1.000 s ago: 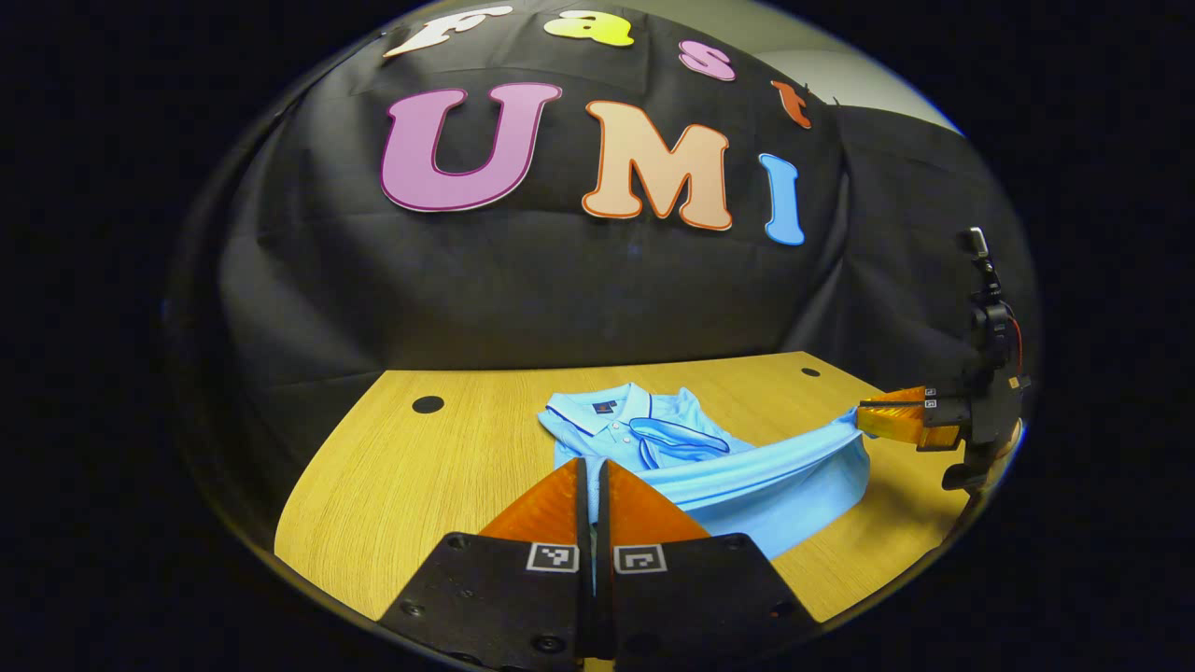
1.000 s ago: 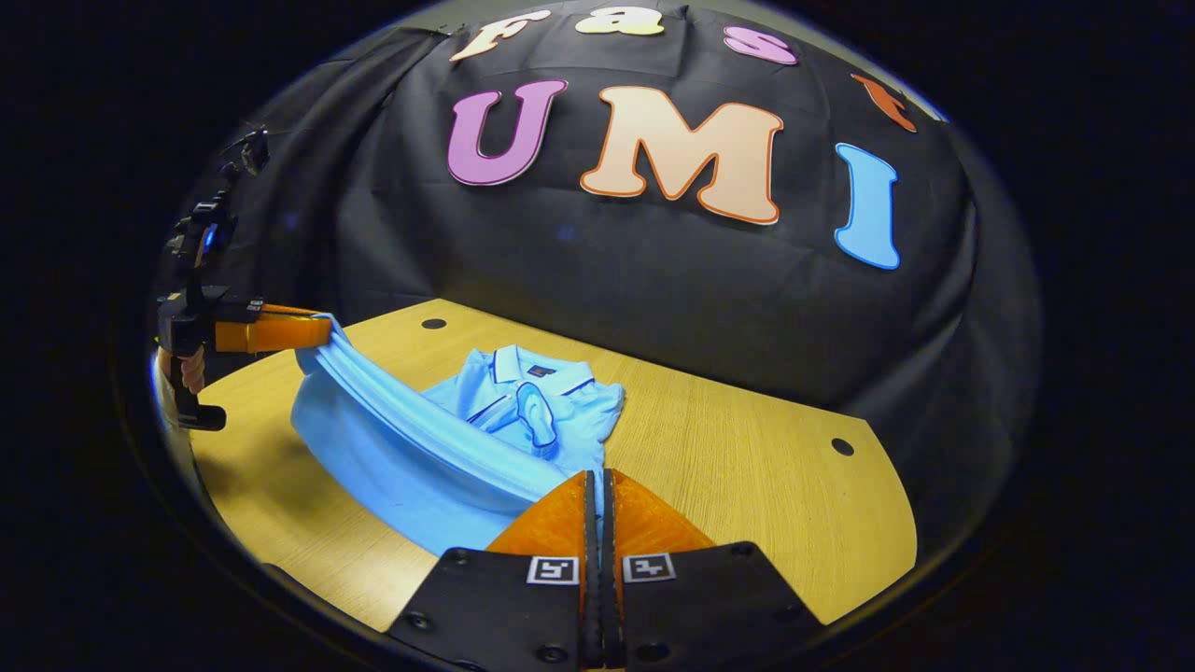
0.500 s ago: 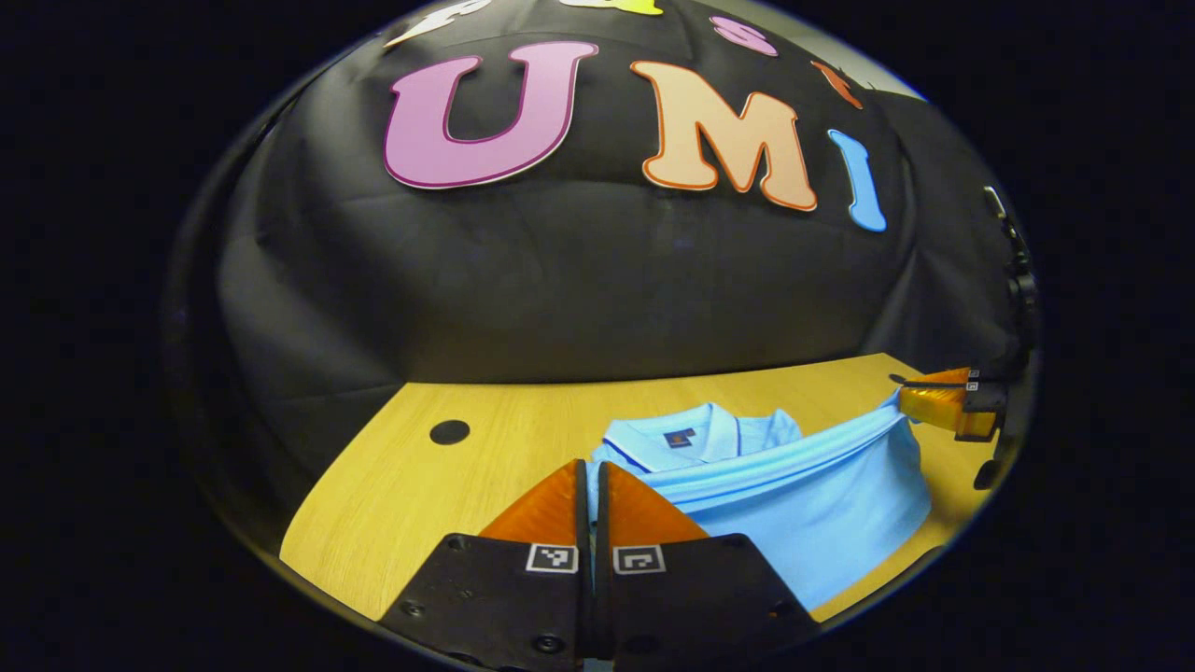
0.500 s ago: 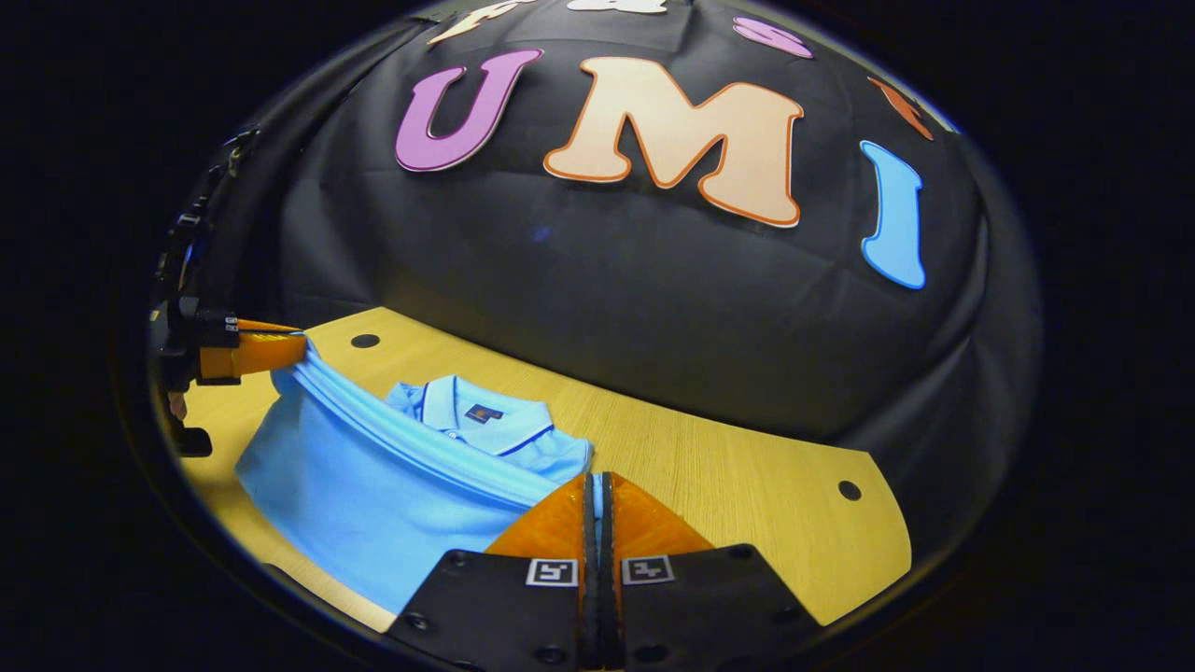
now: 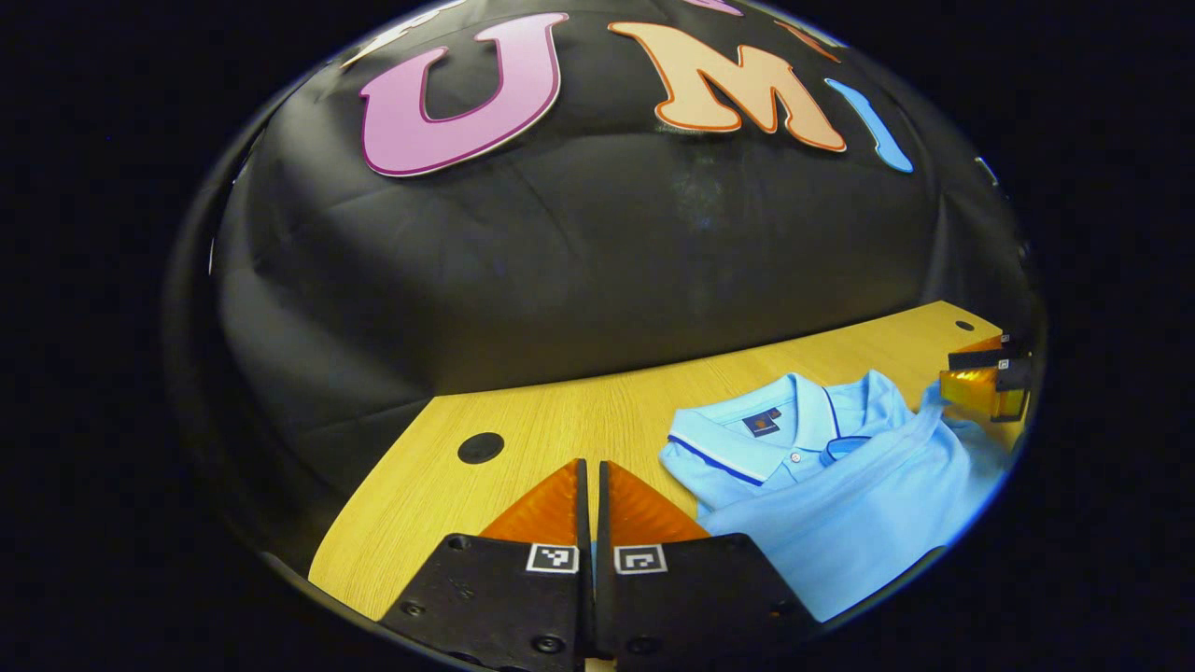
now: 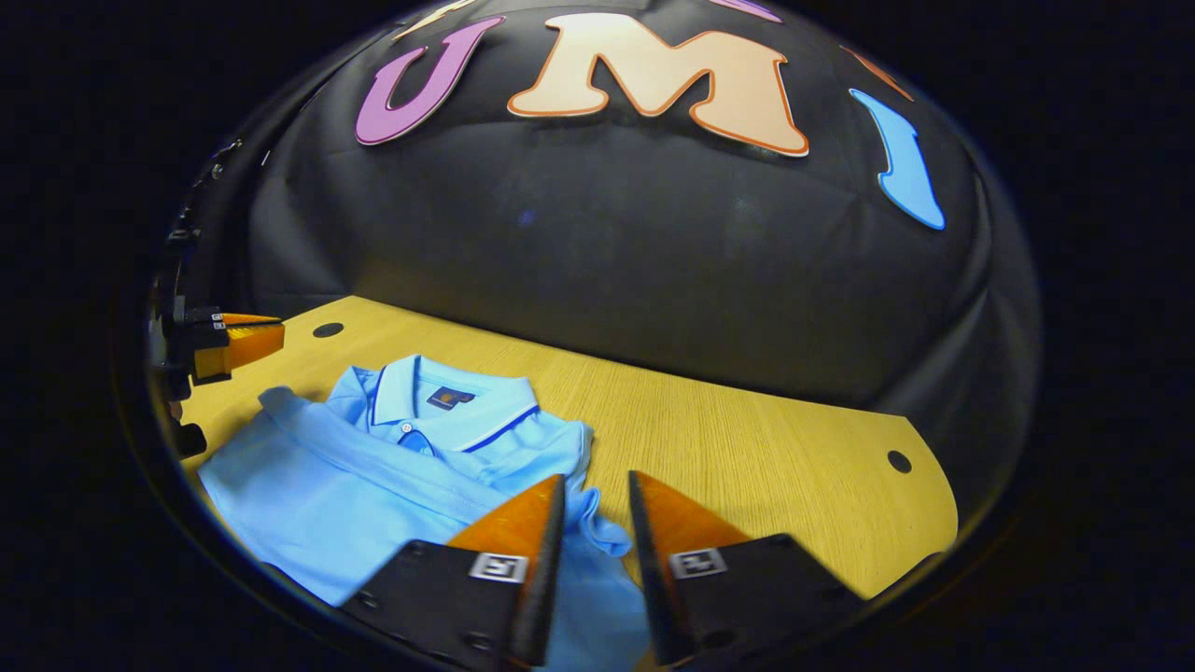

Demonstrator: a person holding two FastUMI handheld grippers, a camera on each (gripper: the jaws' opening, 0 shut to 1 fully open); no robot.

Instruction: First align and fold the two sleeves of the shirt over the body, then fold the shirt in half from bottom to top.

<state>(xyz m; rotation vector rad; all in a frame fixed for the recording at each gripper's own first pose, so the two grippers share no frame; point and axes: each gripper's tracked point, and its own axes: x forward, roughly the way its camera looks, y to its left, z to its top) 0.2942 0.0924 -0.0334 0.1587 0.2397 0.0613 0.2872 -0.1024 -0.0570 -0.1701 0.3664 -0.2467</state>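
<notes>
With the shirt (image 6: 373,476) lying folded bottom-to-top on the table (image 6: 747,448), hem near the collar, your fold looks essentially done: your right gripper (image 6: 595,509) has its jaws parted around nothing, your left gripper (image 5: 593,495) pressed together.

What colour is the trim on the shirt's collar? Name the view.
Dark blue trim on the light blue shirt's collar; clearest in the right gripper view.

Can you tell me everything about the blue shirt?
The shirt is a light blue polo of soft knit cloth, with a dark-striped collar, a button and a small dark neck tag. It lies folded on the wooden table, bottom half laid up over the body, collar left uncovered. The open right gripper sits over its corner.
</notes>
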